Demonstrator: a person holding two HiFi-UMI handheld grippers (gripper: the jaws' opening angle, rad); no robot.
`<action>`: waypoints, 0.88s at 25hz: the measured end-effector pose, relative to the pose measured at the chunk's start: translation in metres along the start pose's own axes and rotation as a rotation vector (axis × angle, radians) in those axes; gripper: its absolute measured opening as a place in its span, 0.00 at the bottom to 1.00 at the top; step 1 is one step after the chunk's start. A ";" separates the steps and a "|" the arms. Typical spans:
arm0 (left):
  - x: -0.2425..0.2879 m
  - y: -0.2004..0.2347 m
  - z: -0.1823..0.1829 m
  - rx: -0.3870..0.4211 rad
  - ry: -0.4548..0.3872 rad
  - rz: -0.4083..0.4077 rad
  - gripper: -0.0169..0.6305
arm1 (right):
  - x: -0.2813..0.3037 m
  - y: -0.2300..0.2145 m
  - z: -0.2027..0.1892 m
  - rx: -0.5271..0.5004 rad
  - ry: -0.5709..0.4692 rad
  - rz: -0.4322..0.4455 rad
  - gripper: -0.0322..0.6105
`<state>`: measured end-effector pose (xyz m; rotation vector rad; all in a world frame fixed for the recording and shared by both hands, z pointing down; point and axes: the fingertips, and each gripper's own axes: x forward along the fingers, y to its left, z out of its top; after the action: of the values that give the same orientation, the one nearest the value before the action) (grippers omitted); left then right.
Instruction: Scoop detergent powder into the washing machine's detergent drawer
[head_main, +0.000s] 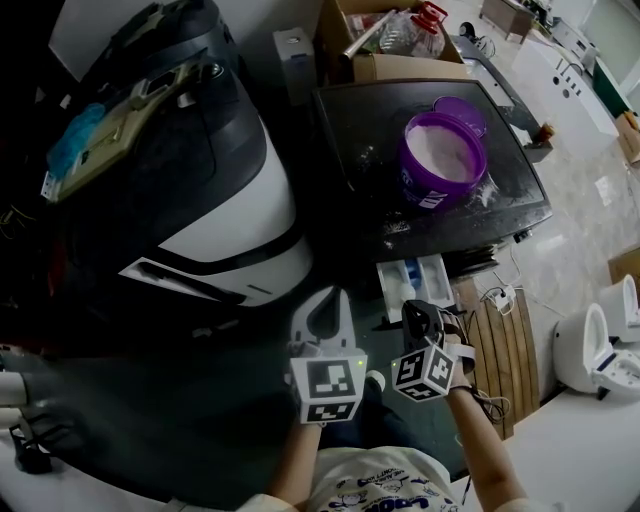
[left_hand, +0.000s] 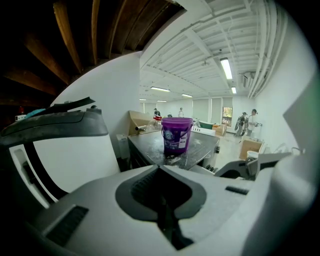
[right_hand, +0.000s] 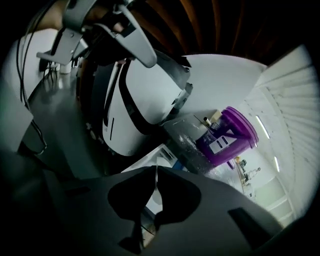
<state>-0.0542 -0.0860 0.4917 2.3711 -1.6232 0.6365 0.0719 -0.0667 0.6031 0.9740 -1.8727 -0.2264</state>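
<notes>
The purple detergent tub (head_main: 443, 158) stands open on the dark washing machine top (head_main: 350, 130), full of white powder; its lid (head_main: 462, 110) lies behind it. Spilled powder dusts the top around it. Below the front edge, the white detergent drawer (head_main: 418, 276) is pulled out. My left gripper (head_main: 333, 300) hovers left of the drawer, shut and with nothing in it. My right gripper (head_main: 417, 312) is just below the drawer, jaws together. From the left gripper (left_hand: 159, 169) the tub (left_hand: 176, 134) is straight ahead. From the right gripper (right_hand: 157, 169) the drawer (right_hand: 152, 157) lies close ahead and the tub (right_hand: 227, 137) beyond.
A large white and black appliance (head_main: 215, 215) stands to the left of the washing machine. A cardboard box (head_main: 385, 40) of clutter sits behind it. Wooden slats (head_main: 505, 350), a cable plug (head_main: 500, 298) and a white fixture (head_main: 600, 345) lie on the right.
</notes>
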 end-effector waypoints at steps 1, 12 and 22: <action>0.000 0.000 -0.001 -0.001 0.001 0.002 0.03 | 0.001 0.001 -0.001 -0.035 0.004 -0.007 0.08; -0.003 0.001 -0.003 -0.004 0.003 0.016 0.03 | 0.001 0.008 0.003 -0.217 0.002 -0.042 0.08; -0.005 0.001 -0.002 -0.007 0.002 0.018 0.03 | 0.000 0.011 0.002 -0.243 0.010 -0.043 0.08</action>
<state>-0.0571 -0.0810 0.4914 2.3522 -1.6454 0.6353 0.0647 -0.0604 0.6082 0.8463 -1.7677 -0.4628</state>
